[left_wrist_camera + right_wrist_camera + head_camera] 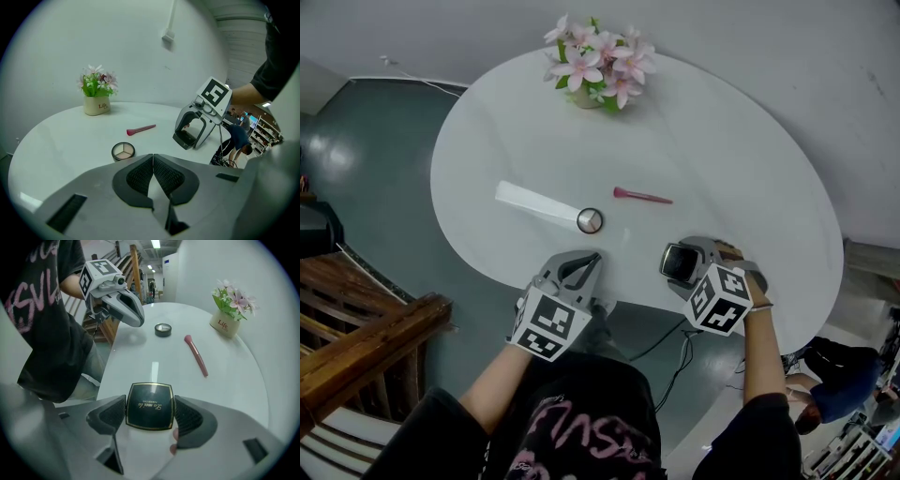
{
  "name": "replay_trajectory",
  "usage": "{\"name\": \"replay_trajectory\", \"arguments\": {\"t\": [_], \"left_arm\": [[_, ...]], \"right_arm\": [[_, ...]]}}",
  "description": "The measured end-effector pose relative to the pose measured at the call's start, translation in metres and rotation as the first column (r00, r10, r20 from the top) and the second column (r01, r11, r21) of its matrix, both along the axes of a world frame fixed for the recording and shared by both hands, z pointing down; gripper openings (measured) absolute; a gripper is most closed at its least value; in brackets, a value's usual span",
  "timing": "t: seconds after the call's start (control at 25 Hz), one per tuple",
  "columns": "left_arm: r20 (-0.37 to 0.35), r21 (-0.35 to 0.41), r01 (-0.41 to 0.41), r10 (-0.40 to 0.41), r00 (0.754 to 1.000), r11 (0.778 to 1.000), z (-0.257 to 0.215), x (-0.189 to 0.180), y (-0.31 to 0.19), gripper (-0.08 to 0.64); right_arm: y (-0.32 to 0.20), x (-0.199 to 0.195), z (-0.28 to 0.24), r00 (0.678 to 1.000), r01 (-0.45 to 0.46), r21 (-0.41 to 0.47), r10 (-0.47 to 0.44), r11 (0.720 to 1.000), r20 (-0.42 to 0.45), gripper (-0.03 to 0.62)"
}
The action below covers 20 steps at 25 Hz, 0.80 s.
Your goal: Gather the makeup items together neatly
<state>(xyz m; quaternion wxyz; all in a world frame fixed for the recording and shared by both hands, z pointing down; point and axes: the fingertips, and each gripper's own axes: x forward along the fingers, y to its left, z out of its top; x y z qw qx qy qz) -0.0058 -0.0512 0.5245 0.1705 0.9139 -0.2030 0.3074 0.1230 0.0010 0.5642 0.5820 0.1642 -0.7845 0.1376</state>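
A black square powder compact (pixel 150 406) with gold lettering sits between the pads of my right gripper (pixel 681 264), which is shut on its two sides just above the near edge of the white oval table (pixel 750 178). A round eyeshadow compact (pixel 590 220) lies on the table ahead of my left gripper (pixel 593 257), whose jaws are shut and empty at the table's near edge. A pink makeup brush (pixel 642 196) lies flat beyond both, toward the middle. The left gripper view shows the round compact (pixel 123 151), the brush (pixel 140 129) and the right gripper (pixel 190 138) with its compact.
A small pot of pink flowers (pixel 598 66) stands at the far edge of the table, by the white wall. A bright streak of glare (pixel 534 201) lies left of the round compact. Wooden stairs (pixel 356 328) and dark floor are at the left, below the table.
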Motion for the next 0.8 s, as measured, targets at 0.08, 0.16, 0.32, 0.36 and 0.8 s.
{"name": "replay_trajectory", "arguments": {"t": [0.08, 0.16, 0.32, 0.36, 0.8], "left_arm": [[0.0, -0.005, 0.002, -0.002, 1.0, 1.0, 0.0013, -0.0004, 0.0013, 0.012], [0.005, -0.014, 0.0, 0.0, 1.0, 1.0, 0.0028, -0.0014, 0.0036, 0.012], [0.01, -0.009, -0.002, 0.002, 1.0, 1.0, 0.0034, -0.0036, 0.004, 0.012], [0.012, -0.006, -0.004, 0.004, 1.0, 1.0, 0.0033, -0.0037, 0.0037, 0.013], [0.014, -0.008, -0.02, 0.02, 1.0, 1.0, 0.0035, -0.0033, 0.0037, 0.012]], "right_arm": [[0.0008, -0.0002, 0.0016, 1.0, -0.005, 0.0, 0.005, 1.0, 0.003, 0.357], [0.0013, -0.0005, 0.0017, 1.0, -0.015, 0.0, 0.015, 1.0, 0.012, 0.357], [0.0008, -0.0014, 0.0014, 0.999, -0.03, 0.004, 0.03, 1.0, 0.022, 0.357], [0.0007, -0.0013, 0.0017, 0.999, -0.031, 0.005, 0.03, 1.0, 0.023, 0.357], [0.0003, 0.0012, -0.0002, 0.996, -0.071, -0.002, 0.071, 0.997, 0.05, 0.36]]}}
